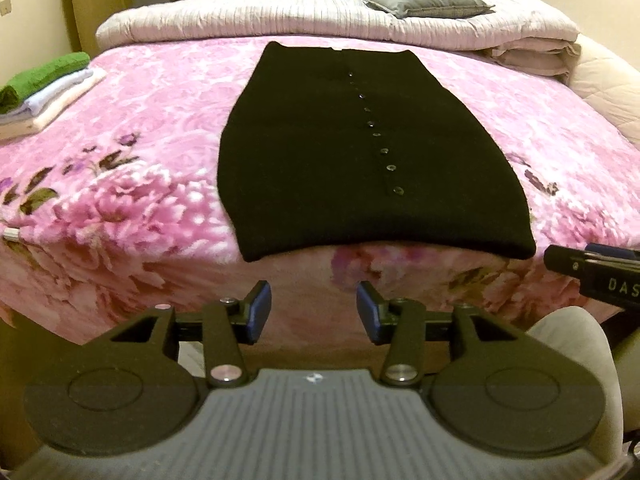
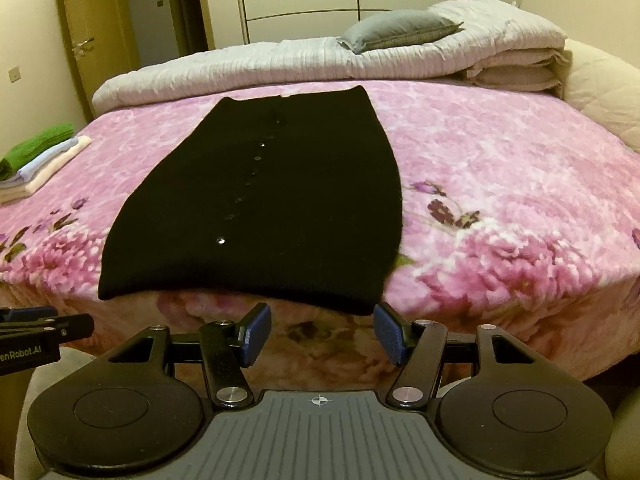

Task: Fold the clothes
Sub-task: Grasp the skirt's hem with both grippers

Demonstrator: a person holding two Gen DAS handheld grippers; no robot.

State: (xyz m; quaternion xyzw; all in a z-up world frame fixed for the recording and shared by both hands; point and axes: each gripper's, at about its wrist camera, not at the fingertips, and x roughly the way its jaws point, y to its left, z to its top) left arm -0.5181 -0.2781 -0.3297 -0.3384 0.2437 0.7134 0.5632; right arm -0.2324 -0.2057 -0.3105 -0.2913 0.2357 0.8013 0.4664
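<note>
Both grippers, left gripper (image 1: 314,312) and right gripper (image 2: 322,334), hover with jaws open near a black cardigan (image 1: 360,152) lying flat on the bed (image 1: 140,128); best to pinch both near hem corners evenly.

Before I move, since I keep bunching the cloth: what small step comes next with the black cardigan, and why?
Probably ease both tongs forward to the near hem of the black cardigan. It lies flat and long on the pink blanket, its hem at the bed's edge. The left tongs and right tongs are open, empty and short of it.
</note>
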